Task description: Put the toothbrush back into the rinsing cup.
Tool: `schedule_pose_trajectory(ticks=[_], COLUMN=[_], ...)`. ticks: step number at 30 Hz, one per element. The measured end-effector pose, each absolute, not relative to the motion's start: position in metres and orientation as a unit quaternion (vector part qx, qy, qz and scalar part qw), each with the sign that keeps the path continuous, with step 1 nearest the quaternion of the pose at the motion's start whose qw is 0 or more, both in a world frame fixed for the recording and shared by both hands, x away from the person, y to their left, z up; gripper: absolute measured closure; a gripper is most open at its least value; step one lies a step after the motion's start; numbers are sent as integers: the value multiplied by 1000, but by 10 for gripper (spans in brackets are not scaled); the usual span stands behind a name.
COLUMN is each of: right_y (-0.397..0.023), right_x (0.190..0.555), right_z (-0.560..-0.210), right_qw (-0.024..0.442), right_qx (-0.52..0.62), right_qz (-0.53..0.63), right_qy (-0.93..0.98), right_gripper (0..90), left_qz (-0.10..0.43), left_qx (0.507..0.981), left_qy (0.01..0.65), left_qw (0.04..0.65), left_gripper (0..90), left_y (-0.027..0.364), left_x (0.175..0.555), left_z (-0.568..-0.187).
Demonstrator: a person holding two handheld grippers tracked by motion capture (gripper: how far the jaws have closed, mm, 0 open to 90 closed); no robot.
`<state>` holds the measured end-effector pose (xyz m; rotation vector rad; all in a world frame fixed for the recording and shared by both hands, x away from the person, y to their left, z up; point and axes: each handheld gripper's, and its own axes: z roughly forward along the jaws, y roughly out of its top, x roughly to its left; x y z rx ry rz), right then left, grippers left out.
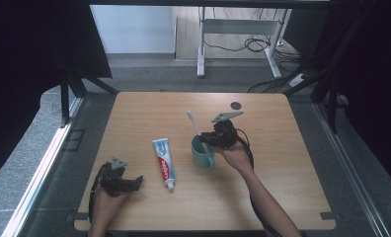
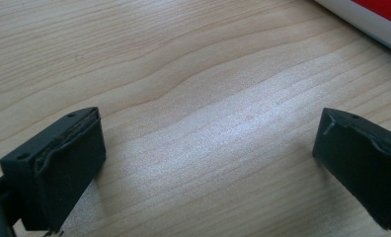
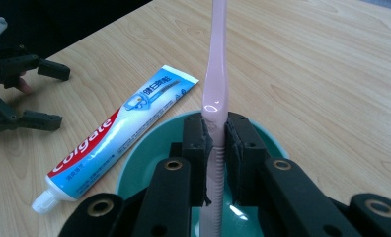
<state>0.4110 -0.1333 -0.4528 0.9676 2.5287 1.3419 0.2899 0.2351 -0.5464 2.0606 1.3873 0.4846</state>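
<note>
High view: wooden table [image 1: 282,163], grey floor [image 1: 40,143]; right gripper [image 1: 214,139] grips toothbrush [image 1: 194,124].

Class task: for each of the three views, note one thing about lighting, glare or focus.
High view: bright light-wood table, dark surroundings. Left gripper view: a pale sheen on the wood between the left tool's open jaws. Right gripper view: a glint on the pink plastic toothbrush clamped over the teal cup.
</note>
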Motion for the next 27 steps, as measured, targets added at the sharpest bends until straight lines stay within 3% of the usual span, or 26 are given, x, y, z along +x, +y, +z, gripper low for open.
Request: schedule_pose_trajectory(ticks=[27], right_y=[-134], right_x=[409], right_z=[-475], right_qw=[48], right_qx=[325], right_qz=[427], right_qy=[842], right_gripper=[785], left_qz=[183], left_qx=[777], left_qy=[522], left_qw=[300], left_gripper=[0], left_y=[235], left_x=[290], left_z=[-546])
